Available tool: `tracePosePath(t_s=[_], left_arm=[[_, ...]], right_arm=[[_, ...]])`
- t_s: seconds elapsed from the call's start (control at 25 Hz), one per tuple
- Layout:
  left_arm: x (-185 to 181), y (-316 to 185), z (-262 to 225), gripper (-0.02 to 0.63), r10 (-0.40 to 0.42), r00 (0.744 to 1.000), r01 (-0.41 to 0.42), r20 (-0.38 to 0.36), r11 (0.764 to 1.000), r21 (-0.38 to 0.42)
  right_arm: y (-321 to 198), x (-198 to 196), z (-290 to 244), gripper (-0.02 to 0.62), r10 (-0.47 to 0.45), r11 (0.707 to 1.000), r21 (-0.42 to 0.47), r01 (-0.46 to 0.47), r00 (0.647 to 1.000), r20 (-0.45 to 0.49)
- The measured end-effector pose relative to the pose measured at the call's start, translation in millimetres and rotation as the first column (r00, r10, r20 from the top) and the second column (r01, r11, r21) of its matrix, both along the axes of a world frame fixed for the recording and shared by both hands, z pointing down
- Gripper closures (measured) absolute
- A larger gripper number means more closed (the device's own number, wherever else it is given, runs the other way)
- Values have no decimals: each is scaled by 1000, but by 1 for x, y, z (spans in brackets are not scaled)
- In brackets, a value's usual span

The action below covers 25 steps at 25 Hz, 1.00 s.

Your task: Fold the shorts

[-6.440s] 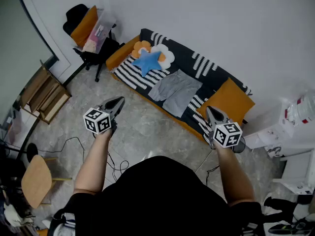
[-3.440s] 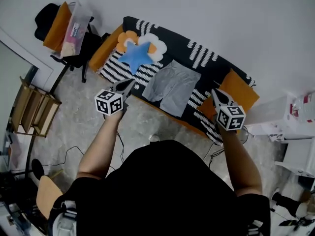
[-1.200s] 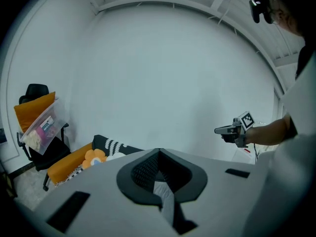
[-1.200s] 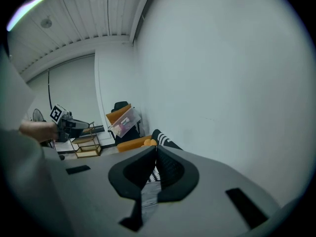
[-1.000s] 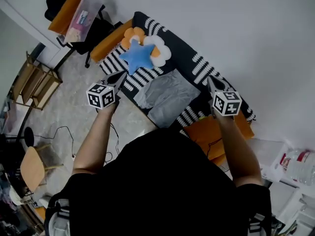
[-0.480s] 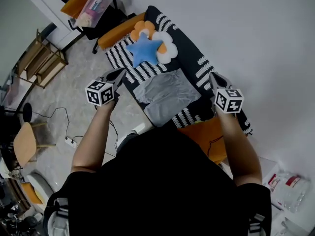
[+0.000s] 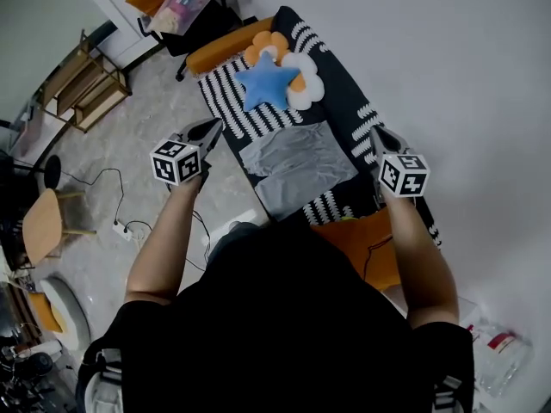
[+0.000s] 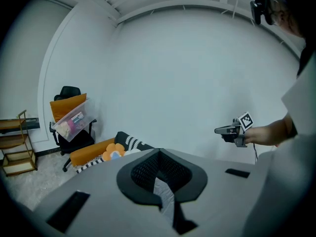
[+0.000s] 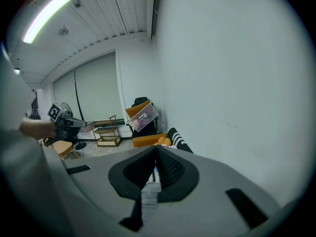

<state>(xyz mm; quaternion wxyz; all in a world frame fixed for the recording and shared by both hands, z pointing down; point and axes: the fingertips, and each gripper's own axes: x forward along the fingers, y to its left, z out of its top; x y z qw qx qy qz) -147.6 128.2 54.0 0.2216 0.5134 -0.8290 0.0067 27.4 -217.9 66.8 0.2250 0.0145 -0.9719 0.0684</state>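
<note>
You held the left gripper point(image 7: 213, 127) and right gripper point(image 7: 377, 134) raised, one either side of the grey shorts point(image 7: 297, 166). Both pairs of jaws were pressed together with nothing in them. The shorts lay spread flat on the striped sofa point(image 7: 225, 110), just near of the blue star cushion point(image 7: 265, 82).

Risks, as judged:
- Descending with the jaws unopened would shove and bunch the cloth.
- Pinching too deep could lift the sofa cover too.
</note>
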Motion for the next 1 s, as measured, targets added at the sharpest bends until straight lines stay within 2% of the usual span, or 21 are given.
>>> tracePosePath(t_s=[0.52, 1.0], left_arm=[[-12, 28, 18, 591, -72, 997, 72, -16, 997, -9], [-62, 32, 76, 591, -90, 991, 85, -95, 995, -58]], right_arm=[[-11, -37, 17, 589, -25, 1000, 17, 26, 1000, -18], [-28, -80, 58, 588, -76, 988, 122, 93, 987, -142]])
